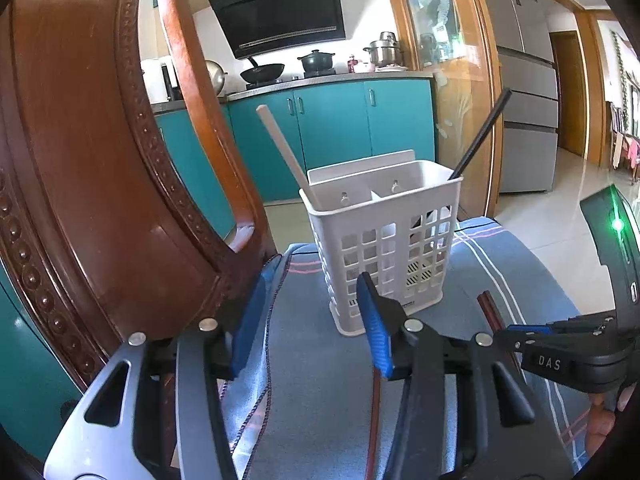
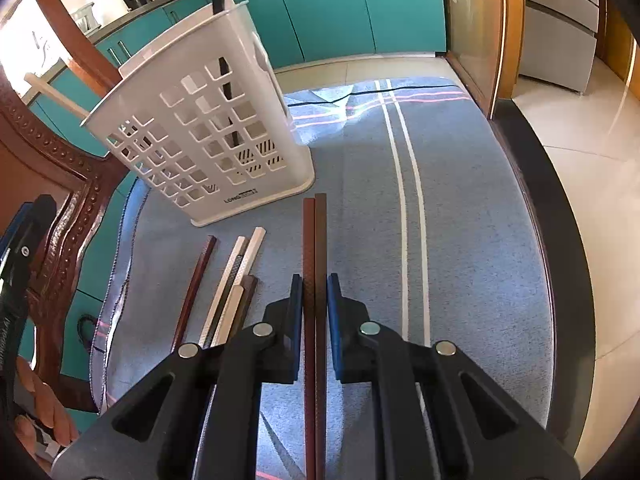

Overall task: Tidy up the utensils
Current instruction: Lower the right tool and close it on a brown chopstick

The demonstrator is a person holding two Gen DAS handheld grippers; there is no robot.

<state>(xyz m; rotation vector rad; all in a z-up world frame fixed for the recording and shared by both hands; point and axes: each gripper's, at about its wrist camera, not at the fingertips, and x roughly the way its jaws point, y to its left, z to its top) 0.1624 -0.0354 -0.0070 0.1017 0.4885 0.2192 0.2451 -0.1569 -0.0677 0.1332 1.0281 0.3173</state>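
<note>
Right wrist view: the right gripper pinches a pair of brown square chopsticks near the white slotted plastic utensil basket. Left gripper hovers, fingers spread, nothing between them.

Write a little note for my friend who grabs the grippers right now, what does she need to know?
Right gripper: shut on a pair of brown chopsticks, side by side, tips pointing toward the white basket.
Left gripper: open, nothing between its pads, hovering in front of the basket.
Done: one white chopstick stands in the basket's left compartment, one black chopstick in the right.
Left: drop in the brown pair, then the loose chopsticks lying on the blue cloth near the basket: white, dark and reddish-brown ones.
</note>
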